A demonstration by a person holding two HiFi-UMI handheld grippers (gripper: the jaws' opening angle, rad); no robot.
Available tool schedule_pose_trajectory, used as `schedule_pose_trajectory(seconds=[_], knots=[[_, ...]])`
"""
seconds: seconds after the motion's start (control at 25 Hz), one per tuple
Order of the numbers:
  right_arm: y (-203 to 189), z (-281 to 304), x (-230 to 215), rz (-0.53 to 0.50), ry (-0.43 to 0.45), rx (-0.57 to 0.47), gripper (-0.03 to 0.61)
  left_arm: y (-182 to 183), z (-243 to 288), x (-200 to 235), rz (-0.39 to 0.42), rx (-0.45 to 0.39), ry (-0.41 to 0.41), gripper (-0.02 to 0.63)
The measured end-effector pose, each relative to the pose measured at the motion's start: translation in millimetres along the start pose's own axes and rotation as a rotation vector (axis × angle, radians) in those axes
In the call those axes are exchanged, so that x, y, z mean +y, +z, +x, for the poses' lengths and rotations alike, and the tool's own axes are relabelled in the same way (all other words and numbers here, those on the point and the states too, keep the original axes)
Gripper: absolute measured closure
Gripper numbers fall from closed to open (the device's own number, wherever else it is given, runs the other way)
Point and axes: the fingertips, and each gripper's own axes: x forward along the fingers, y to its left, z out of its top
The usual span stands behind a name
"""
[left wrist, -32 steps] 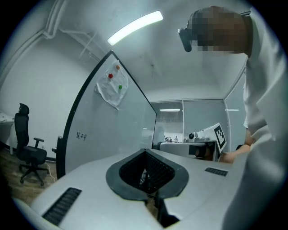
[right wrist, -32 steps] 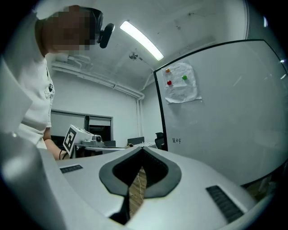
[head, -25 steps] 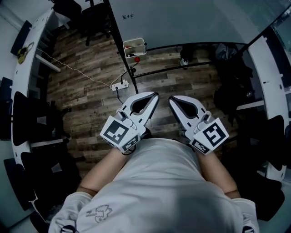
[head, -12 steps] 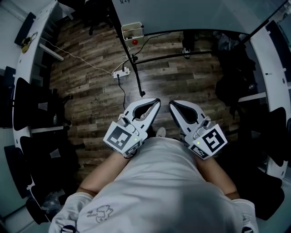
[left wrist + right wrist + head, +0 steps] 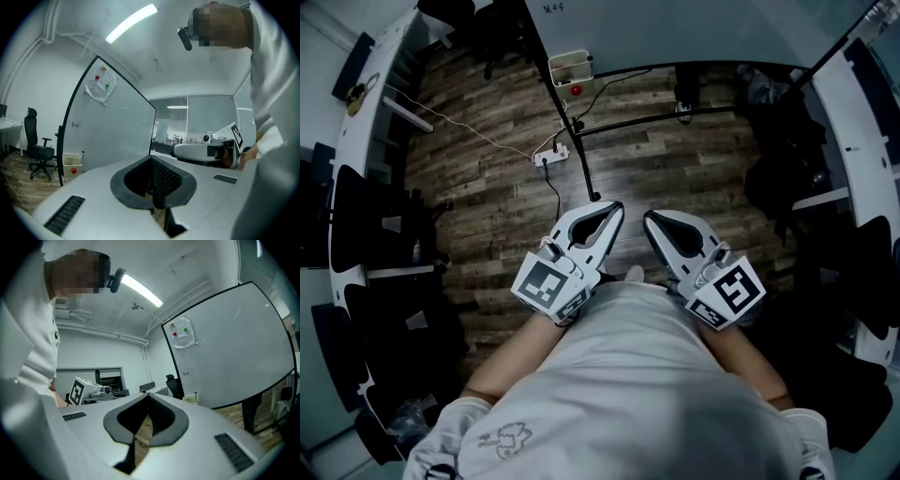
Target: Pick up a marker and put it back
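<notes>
- The marker (image 5: 83, 153) is a thin stick standing upright, long axis vertical and dark tip up, at the right edge of a white box (image 5: 71, 161). It is too small to tell its colour or any label.
- The box hangs at the lower corner of a black-framed whiteboard (image 5: 117, 126) and has a round red thing (image 5: 73, 170) on its front.
- The left gripper (image 5: 614, 208) has its jaws pressed together, ribbed dark pads meeting, with nothing between them. It is held at the person's torso, well apart from the marker.
- The right gripper (image 5: 649, 217) is likewise closed and empty, just beside the left one.
- Each gripper's cube (image 5: 546, 280) carries black-and-white square markers.
- The board bears a small handwritten scrawl, unreadable, and a crumpled sheet of paper (image 5: 101, 87) pinned by red and green dots.
- Below lies a wood-plank floor (image 5: 487, 187), with a white power strip (image 5: 551, 153) near the board's foot.
</notes>
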Motion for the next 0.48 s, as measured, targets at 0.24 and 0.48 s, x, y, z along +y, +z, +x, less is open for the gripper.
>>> schedule_pose_trajectory(seconds=[0.24, 0.48], knots=[[7.3, 2.6, 4.1, -0.037, -0.003, -0.011, 0.568, 3.6, -7.1, -3.2, 0.015, -0.006, -0.001, 0.609], [0.9, 6.4, 10.3, -0.076, -0.002, 0.008, 0.568, 3.2, -9.9, -2.2, 0.013, -0.004, -0.004, 0.609]])
